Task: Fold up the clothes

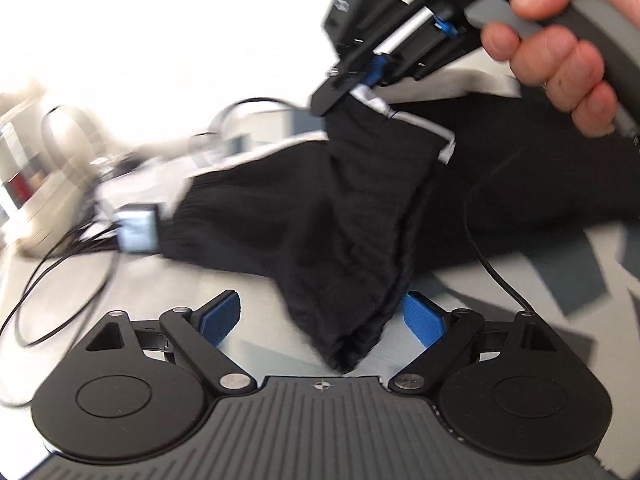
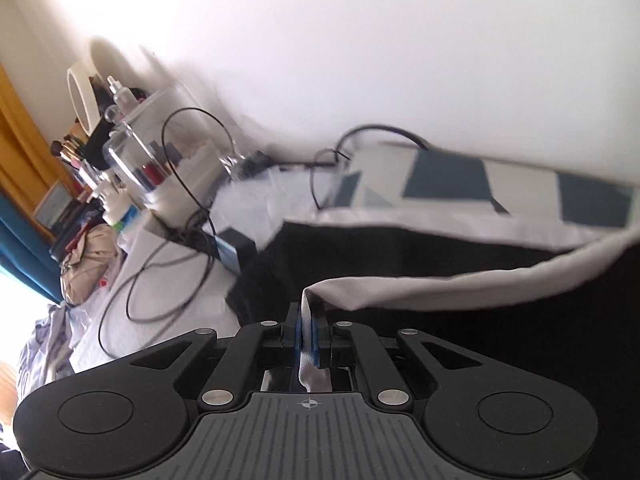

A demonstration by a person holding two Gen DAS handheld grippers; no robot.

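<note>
- Two grippers are working on one black garment (image 1: pixel 304 216), which is hanging partly lifted above the patterned bedcover (image 1: pixel 568 280) while its far portion is lying bunched on that cover.
- Left gripper (image 1: pixel 320 320): its blue-padded jaws are standing wide apart, released, while a drooping point of the black cloth is dangling into the gap between them without being pinched.
- Right gripper (image 2: pixel 308 336): its jaws are pressed together on the white trim (image 2: pixel 440 284) at the garment's edge, with the pale band running up between the pads; in the left wrist view the same tool (image 1: pixel 340 92) is suspending the cloth from above, and the person's right hand (image 1: pixel 556 64) is gripping its handle.
- Handling, judged from the drape: the fabric is sagging into soft vertical folds and collapsing to a point, so it is probably light, limp and unable to keep any shape by itself; nothing about it is looking fragile.
- Slip risk, as a judgement: a thin knit is likely sliding easily between pads, so a hemmed or trimmed edge is offering the surer hold because it is thicker there.
- Suggested hold: the hanging lower corner now sitting between the left jaws is appearing the natural second point, since tension between two edge points should be flattening the cloth for a fold.
- Nearby hazard: loose black cables (image 2: pixel 192 200) are lying just beside the garment, and trailing cloth could be catching them.
</note>
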